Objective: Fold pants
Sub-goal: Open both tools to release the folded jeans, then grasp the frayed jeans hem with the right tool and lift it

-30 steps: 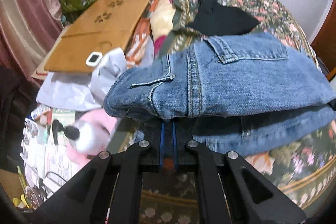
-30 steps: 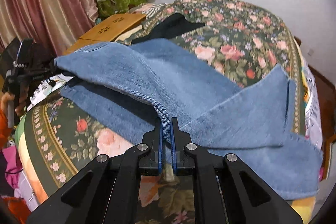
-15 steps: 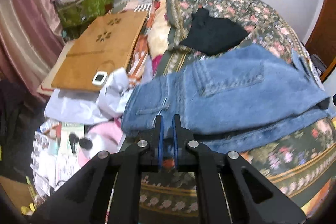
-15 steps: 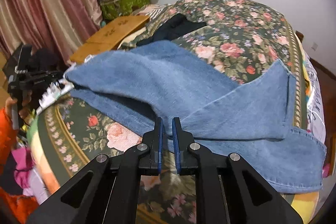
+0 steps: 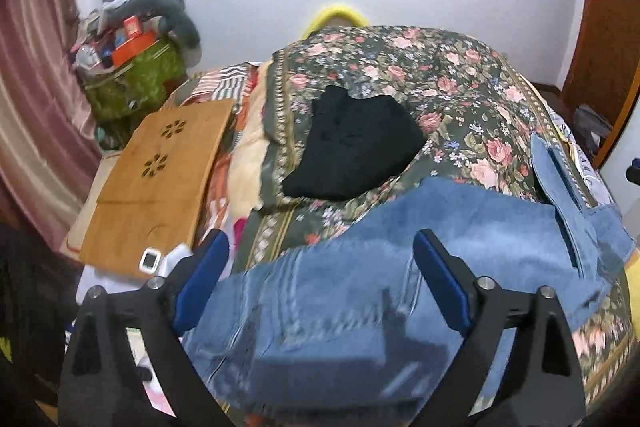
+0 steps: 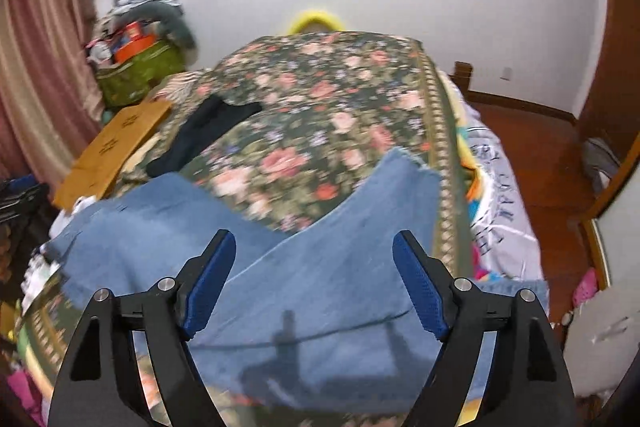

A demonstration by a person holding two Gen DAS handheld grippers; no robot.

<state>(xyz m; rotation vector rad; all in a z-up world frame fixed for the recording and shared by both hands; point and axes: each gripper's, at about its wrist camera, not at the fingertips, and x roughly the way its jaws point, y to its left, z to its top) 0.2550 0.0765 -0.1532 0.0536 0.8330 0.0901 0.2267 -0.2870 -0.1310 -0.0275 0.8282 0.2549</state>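
Pants [image 5: 400, 267]: blue denim jeans, folded over in layers, lying on the near part of the bed; stitched seams and a pocket edge toward the near left, blurred.
Pants, right-wrist view [image 6: 320, 287]: two broad denim flaps spreading in a V; frayed raw hem at the far right corner.
Pant leg end [image 5: 560, 195]: folded back at the far right, paler inside face up.
Bed [image 5: 460, 99]: dark floral cover with pink roses, carrying the jeans.
Left claw [image 5: 320, 255]: jaws opening, spread wide, hanging above the denim, gripping nothing.
Right claw [image 6: 314, 251]: jaws opening, well apart, above the denim, pads off the cloth.
Black garment [image 5: 352, 151]: on the floral cover, beyond the jeans, apart from them.
Wooden board [image 5: 160, 171]: left of the bed, flower-shaped cut-outs.
Green bag [image 5: 132, 83]: far left, heaped with clutter.
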